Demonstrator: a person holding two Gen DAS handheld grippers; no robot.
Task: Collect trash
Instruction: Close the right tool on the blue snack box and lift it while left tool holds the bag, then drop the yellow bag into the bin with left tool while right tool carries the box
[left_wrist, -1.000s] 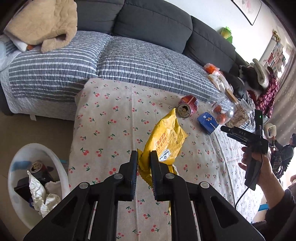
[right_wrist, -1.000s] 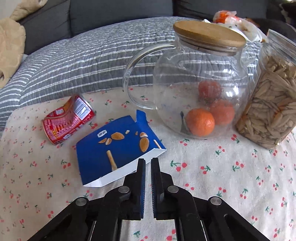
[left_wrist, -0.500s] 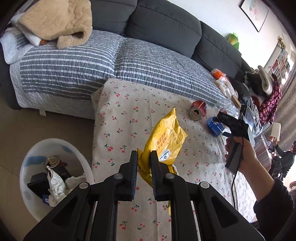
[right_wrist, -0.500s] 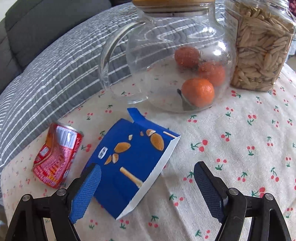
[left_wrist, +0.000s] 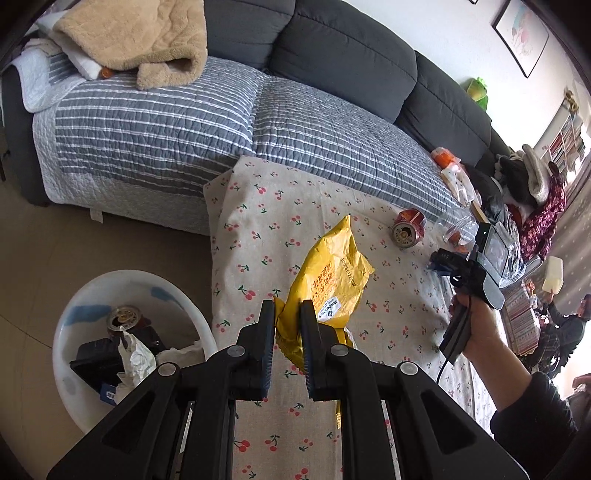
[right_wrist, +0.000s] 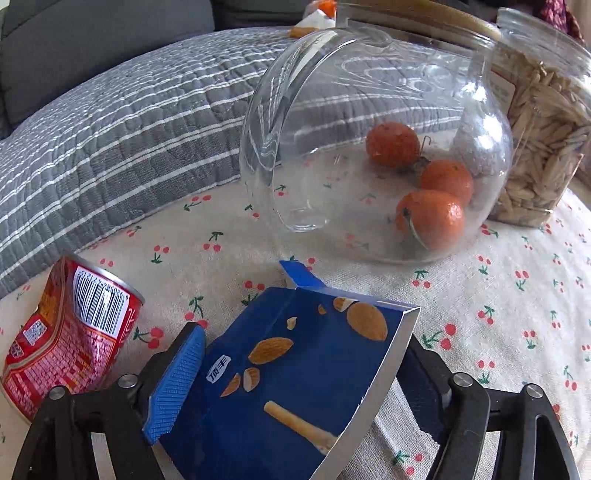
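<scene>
My left gripper (left_wrist: 287, 325) is shut on a crumpled yellow snack bag (left_wrist: 328, 280) and holds it above the cherry-print tablecloth (left_wrist: 258, 221). The white trash bin (left_wrist: 85, 306) with cans and paper in it stands on the floor at lower left. My right gripper (right_wrist: 295, 373) is open, its jaws on either side of a flattened blue snack box (right_wrist: 288, 387) lying on the cloth. A crushed red can (right_wrist: 70, 336) lies just left of the box. In the left wrist view the right gripper (left_wrist: 443, 260) is over the table's far right, with the red can (left_wrist: 408, 230) beside it.
A glass jug with three oranges (right_wrist: 369, 147) lies right behind the box, next to a jar of seeds (right_wrist: 543, 122). A grey striped sofa (left_wrist: 166, 118) with a beige blanket (left_wrist: 136, 37) runs along the table's far side.
My right gripper opened and moved forward so its jaws now straddle the blue box. My left gripper has drawn back and to the left with the yellow bag, bringing the bin more into view.
</scene>
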